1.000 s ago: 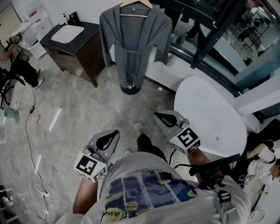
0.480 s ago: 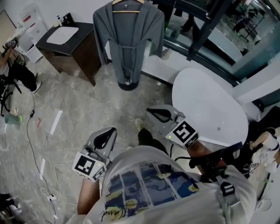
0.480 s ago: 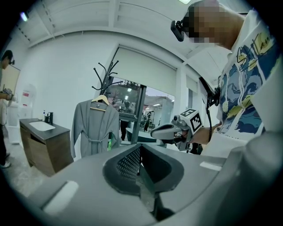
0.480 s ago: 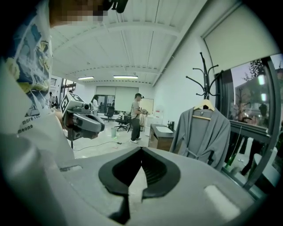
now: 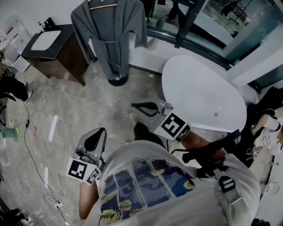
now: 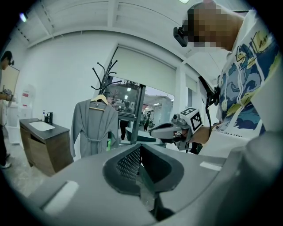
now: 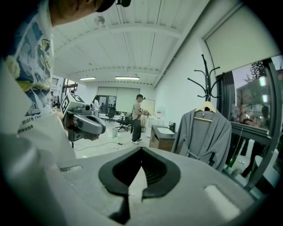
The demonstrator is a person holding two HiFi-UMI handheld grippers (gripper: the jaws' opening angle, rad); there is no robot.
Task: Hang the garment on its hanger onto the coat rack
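A grey robe (image 5: 110,33) hangs on a wooden hanger (image 5: 102,5) on the black coat rack, whose round base (image 5: 117,80) stands on the floor. My left gripper (image 5: 101,131) is held low and far from the robe, shut and empty. My right gripper (image 5: 135,105) points left beside the table, also shut with nothing in it. The left gripper view shows the robe (image 6: 94,128) under the rack's hooks (image 6: 106,73), with the right gripper (image 6: 166,129) off to the side. In the right gripper view the robe (image 7: 205,137) hangs at the right.
A white oval table (image 5: 199,97) stands at my right. A dark cabinet with a white sink (image 5: 46,46) is left of the rack. Cables (image 5: 26,132) trail over the marble floor at the left. A person (image 7: 137,117) stands far off, and glass walls lie behind the rack.
The view has swung, so the rack and robe sit further left and higher. My right gripper has turned leftward across the floor. The left gripper has drifted slightly down-left.
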